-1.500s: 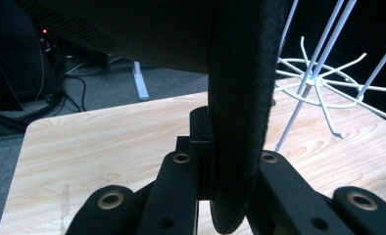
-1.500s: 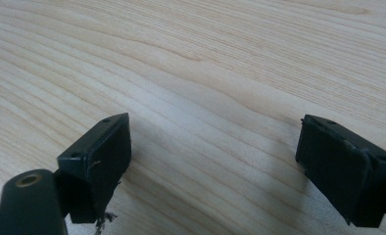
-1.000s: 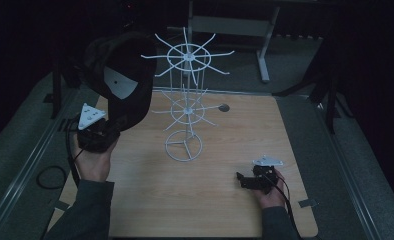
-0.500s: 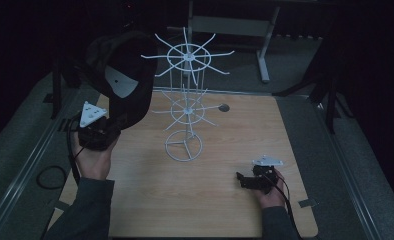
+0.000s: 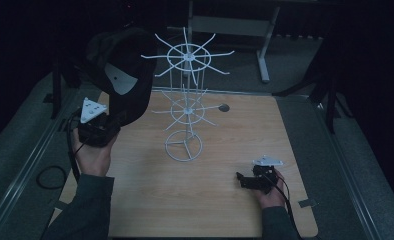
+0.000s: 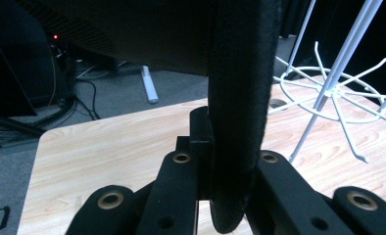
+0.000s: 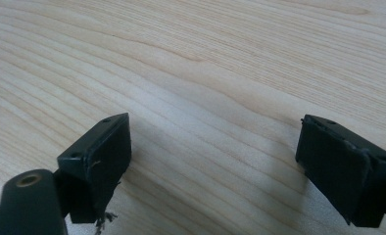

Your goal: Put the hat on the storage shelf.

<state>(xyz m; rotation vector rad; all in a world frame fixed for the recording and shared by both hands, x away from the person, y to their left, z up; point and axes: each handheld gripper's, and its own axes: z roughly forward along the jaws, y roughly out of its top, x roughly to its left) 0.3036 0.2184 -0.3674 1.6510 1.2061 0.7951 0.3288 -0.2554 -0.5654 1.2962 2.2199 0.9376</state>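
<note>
Cap: a black cap (image 5: 119, 75) is held up in the air above the tabletop's far-left corner, just left of the white wire rack (image 5: 185, 100).
Left gripper: the left gripper (image 6: 225, 186) is clenched on the cap's edge, which stands pinched between its jaws in the left gripper view.
Right gripper: the right gripper (image 7: 215, 161) lies low near the tabletop's near-right corner, jaws spread, nothing between them.
Rack: it stands near the middle of the tabletop (image 5: 150, 200) on a small ring base, two tiers of thin hooked arms.
Likely aim: hanging the cap on a hook, judging by the layout.
Risk, snag: the hanging cloth could catch a neighbouring arm.
Risk, tip: a sideways push may topple the light rack, since nothing steadies it.
Risk, slip: only a narrow edge is gripped, so the cap may slide out.
</note>
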